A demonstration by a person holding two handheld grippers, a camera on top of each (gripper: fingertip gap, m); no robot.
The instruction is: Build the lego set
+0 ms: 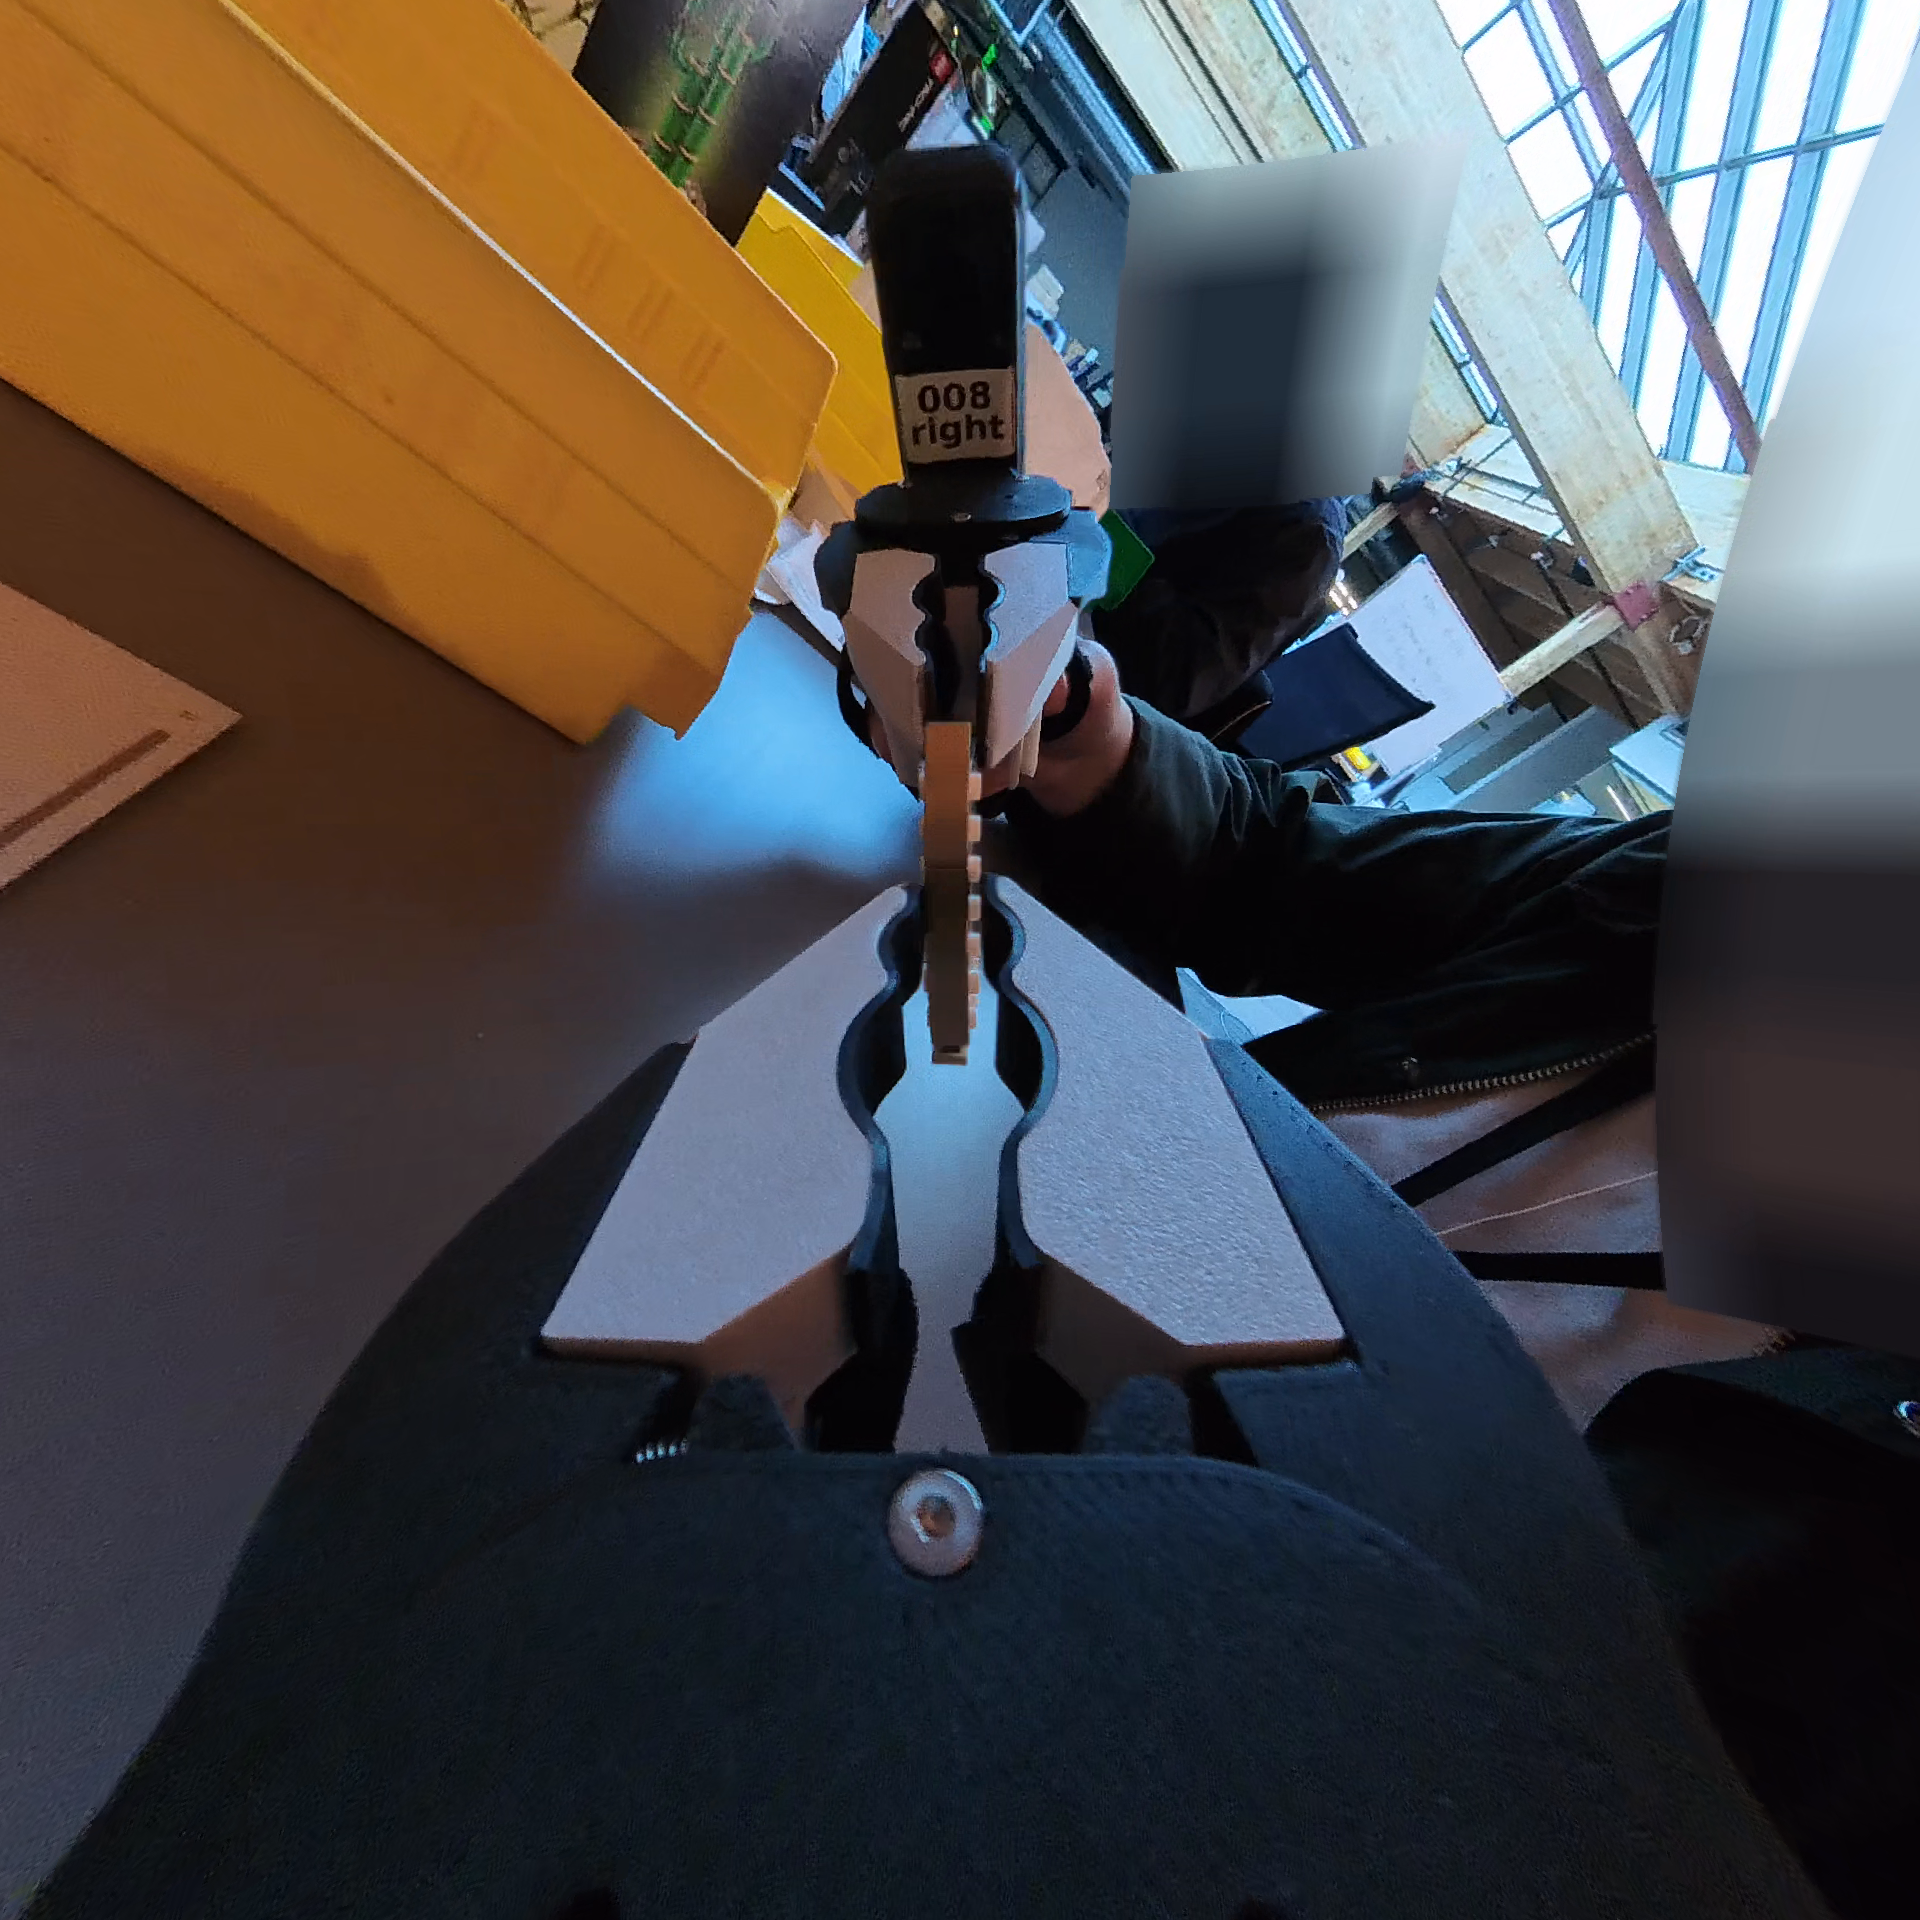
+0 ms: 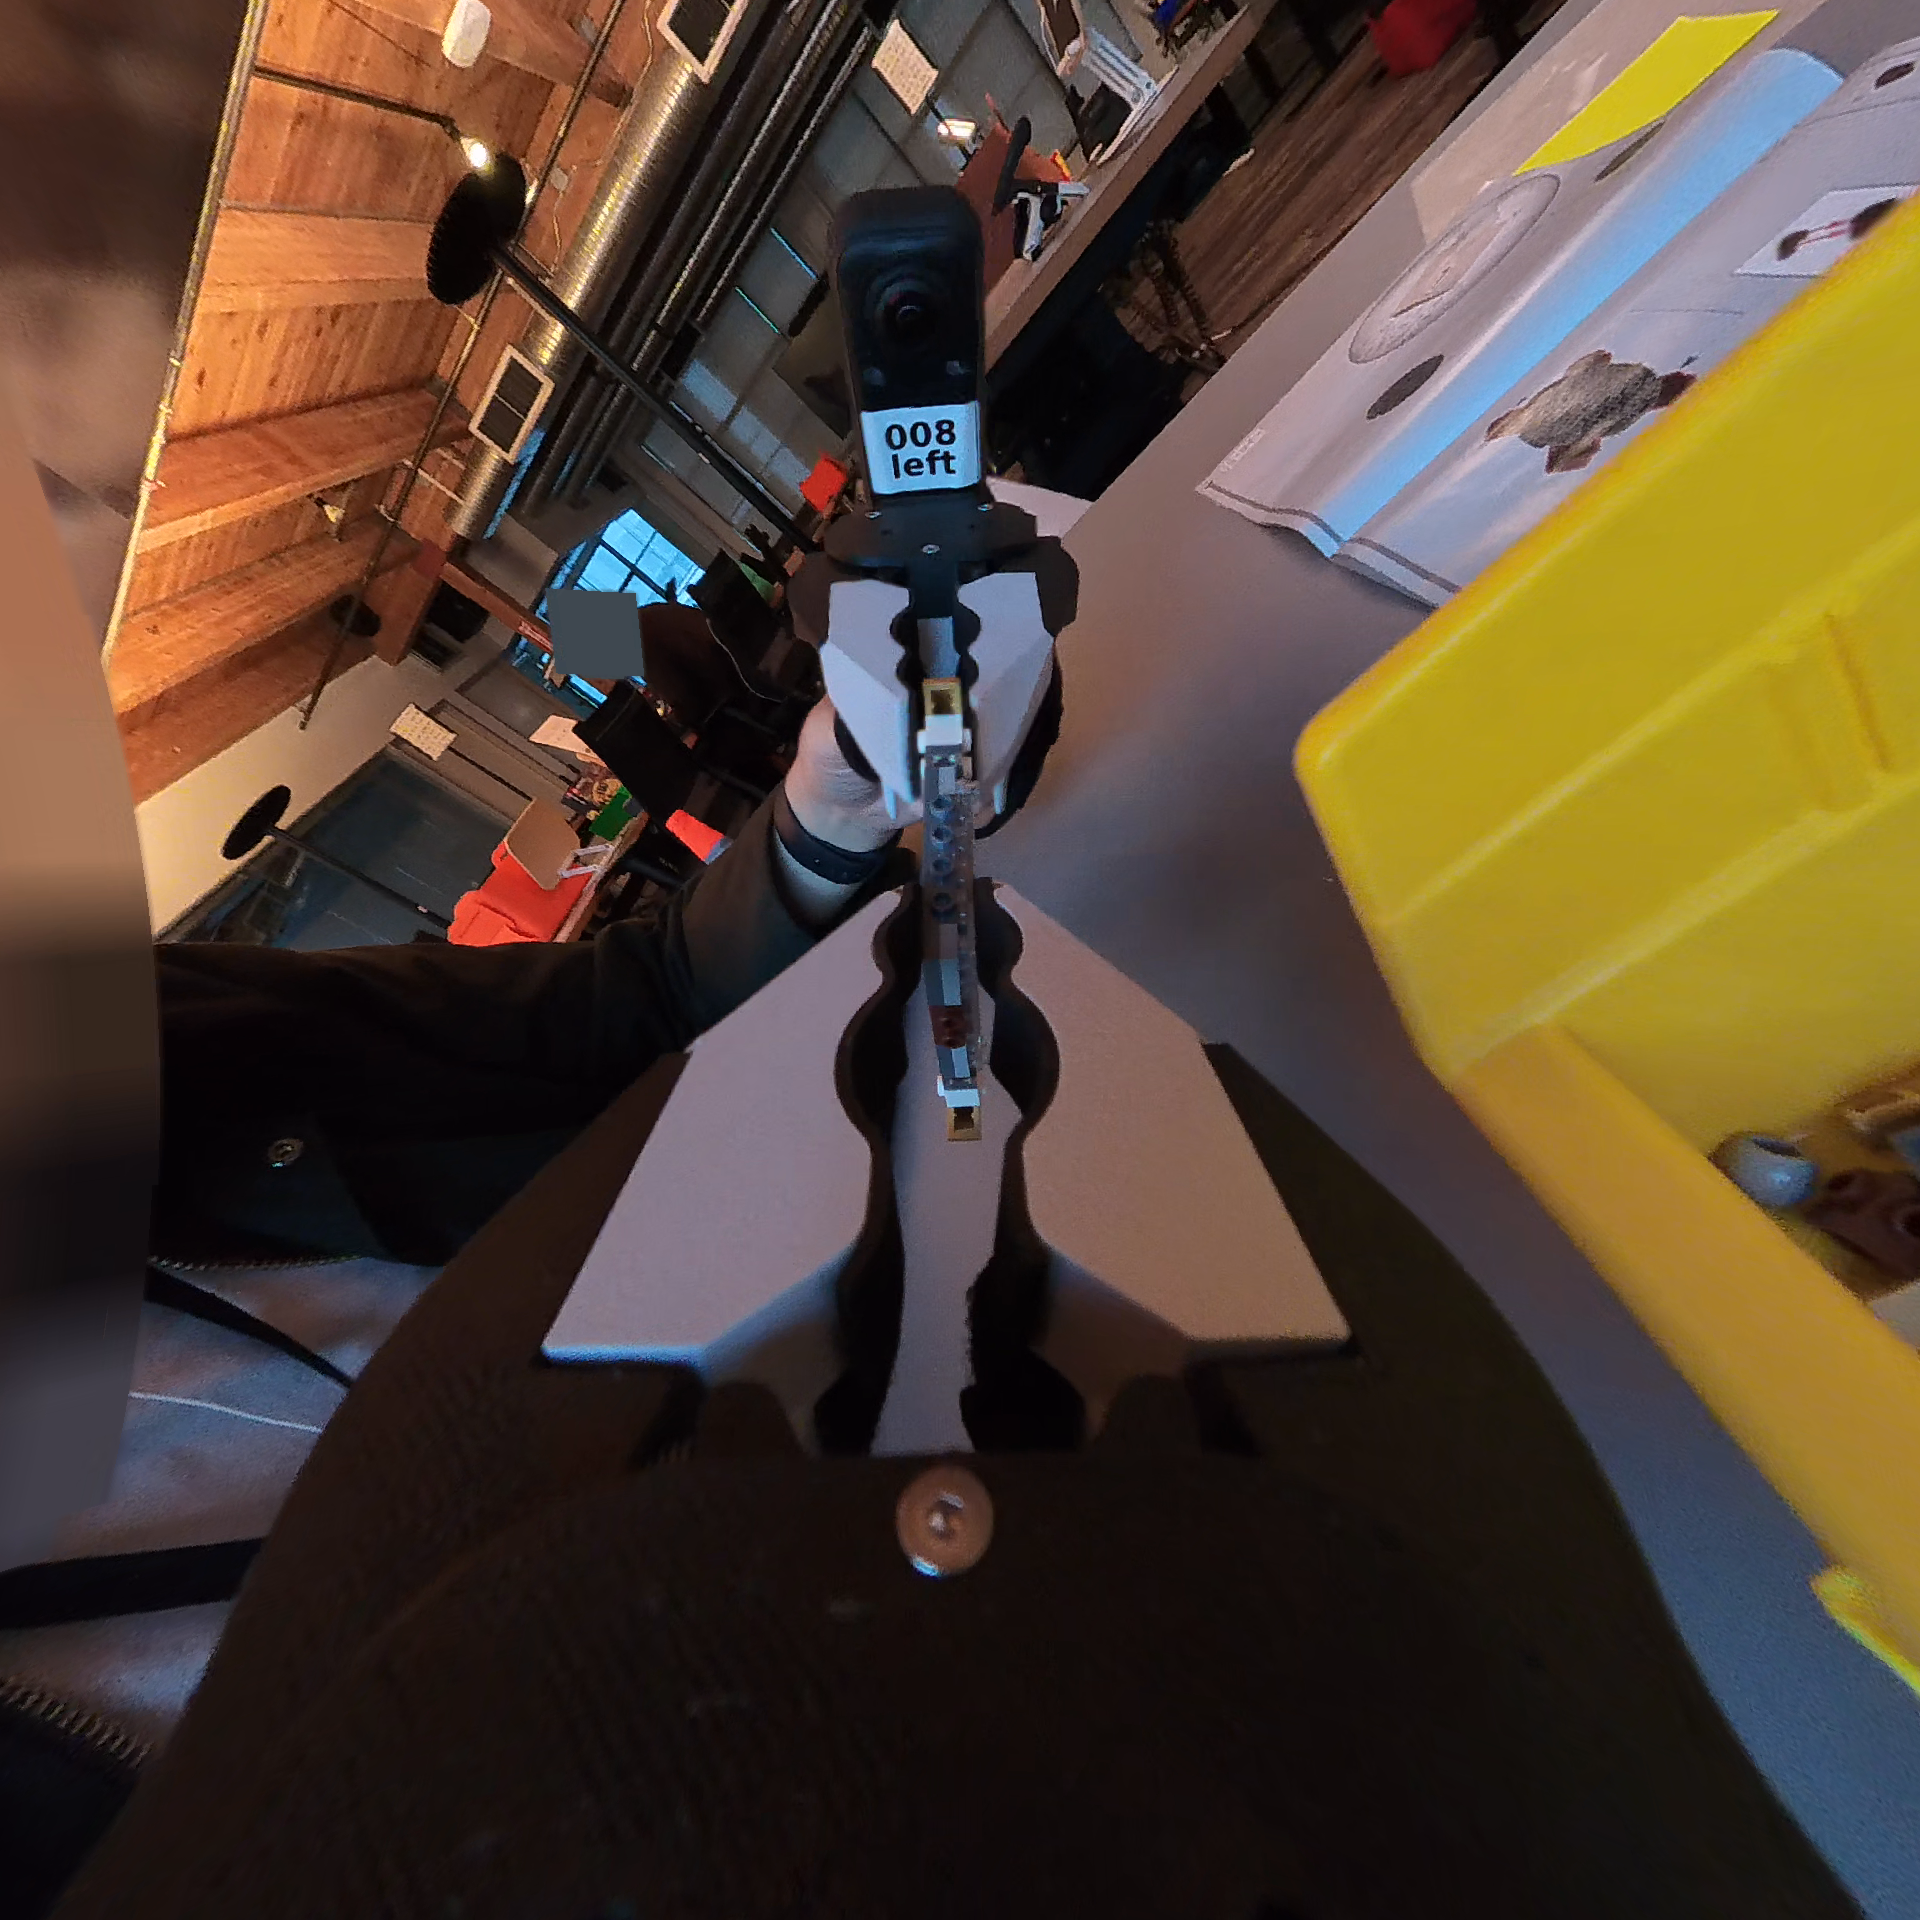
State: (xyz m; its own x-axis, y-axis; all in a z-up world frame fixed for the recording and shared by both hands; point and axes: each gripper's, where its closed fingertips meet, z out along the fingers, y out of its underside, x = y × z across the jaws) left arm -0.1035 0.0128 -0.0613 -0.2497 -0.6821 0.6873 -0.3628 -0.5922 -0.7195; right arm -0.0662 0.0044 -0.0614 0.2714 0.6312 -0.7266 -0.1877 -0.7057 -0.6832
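In the left wrist view, the left gripper [image 1: 948,935] faces the right gripper [image 1: 951,665] head-on above the grey tabletop [image 1: 312,1039], and a long tan Lego assembly [image 1: 948,894] spans between them, each gripper's jaws narrowed onto one end. Stacked yellow bins [image 1: 416,364] sit behind on the left, with a paper sheet [image 1: 83,727] at the edge. In the right wrist view, the same Lego assembly [image 2: 951,935] shows grey, brown and white pieces, clamped between the right gripper [image 2: 948,935] and the left gripper [image 2: 940,717]. A yellow bin [image 2: 1610,779] holding loose pieces stands at right, an open instruction booklet [image 2: 1507,416] beyond it.
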